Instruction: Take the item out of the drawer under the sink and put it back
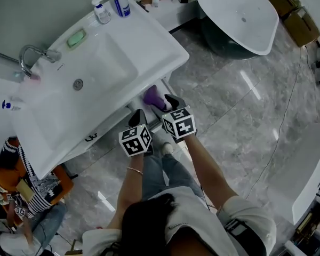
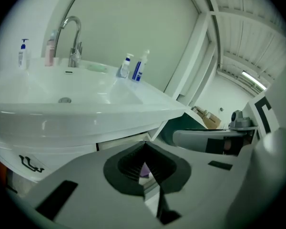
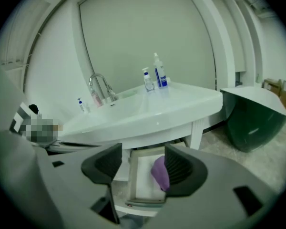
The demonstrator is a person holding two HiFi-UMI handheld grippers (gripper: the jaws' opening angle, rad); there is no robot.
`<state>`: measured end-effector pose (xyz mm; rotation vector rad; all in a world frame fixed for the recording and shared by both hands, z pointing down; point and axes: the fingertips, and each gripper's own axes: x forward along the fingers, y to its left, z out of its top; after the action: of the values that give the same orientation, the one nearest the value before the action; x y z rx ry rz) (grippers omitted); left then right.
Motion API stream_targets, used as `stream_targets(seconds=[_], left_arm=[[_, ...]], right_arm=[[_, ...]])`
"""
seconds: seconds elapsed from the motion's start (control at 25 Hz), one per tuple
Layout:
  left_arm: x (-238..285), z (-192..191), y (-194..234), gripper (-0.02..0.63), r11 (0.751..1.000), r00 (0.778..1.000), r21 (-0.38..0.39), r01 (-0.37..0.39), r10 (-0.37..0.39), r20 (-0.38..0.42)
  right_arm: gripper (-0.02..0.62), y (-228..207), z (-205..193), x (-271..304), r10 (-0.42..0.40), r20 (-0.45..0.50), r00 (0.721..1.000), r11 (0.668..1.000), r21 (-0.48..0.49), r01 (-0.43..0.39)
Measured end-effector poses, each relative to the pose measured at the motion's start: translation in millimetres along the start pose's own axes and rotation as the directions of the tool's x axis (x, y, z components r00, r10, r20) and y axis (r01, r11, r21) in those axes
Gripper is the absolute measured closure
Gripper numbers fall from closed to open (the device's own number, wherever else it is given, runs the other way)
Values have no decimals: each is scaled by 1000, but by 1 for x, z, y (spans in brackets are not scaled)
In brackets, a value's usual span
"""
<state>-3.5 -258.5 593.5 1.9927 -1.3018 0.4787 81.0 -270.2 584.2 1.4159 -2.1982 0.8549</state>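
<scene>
Under the white sink (image 1: 149,41) a drawer (image 1: 140,102) stands pulled out, and a purple item (image 1: 153,96) lies in it. The right gripper view shows that purple item (image 3: 159,173) on the drawer's floor by the drawer's right side, partly behind my right pad, with the drawer wall (image 3: 132,175) at the left. My right gripper (image 3: 138,163) is open just above the drawer, its pads wide apart and pressing on nothing; the head view has my right gripper (image 1: 166,105) next to the item. My left gripper (image 1: 137,117) hovers at the drawer's left, and its own view shows my left gripper (image 2: 144,149) shut and empty.
On the sink stand a faucet (image 1: 29,55), two pump bottles (image 1: 121,1) and a green soap (image 1: 76,38). A bathtub (image 1: 240,15) sits on the marble floor to the right, with cardboard boxes (image 1: 290,9) beyond. A person (image 1: 26,196) sits at the lower left.
</scene>
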Motion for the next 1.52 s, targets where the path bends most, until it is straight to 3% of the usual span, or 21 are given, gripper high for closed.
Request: stream_targets(seconds=[0.2,0.4,0.56,0.72,0.84,1.0,1.52], left_arm=[[-39,11,-22,603,1000,998,6,14,-14,56],[-72,26,-45,603,999,993,42,29,-33,116],[-99,35,-55,603,997,985,68,35,-46,168],[-121,42,-67,603,996,975,84,31,-48,217],[-133,45,-74,603,995,967,97,40,-63,247],[-145,41,-78,603,994,960,98,45,-70,270],[-162,31,-61,603,999,953,35,26,-35,300]], right_arm=[[320,22,22,-40,27,66,997,999,-37,-24],[395,38,43,-78,50,132,990,996,-78,-40],[491,55,50,-100,51,169,984,994,-100,-35],[525,67,45,-116,83,159,984,992,-106,-66],[558,77,45,-130,85,202,976,991,-120,-62],[574,90,41,-142,77,237,968,987,-154,-41],[580,120,29,-143,120,209,971,974,-211,-75]])
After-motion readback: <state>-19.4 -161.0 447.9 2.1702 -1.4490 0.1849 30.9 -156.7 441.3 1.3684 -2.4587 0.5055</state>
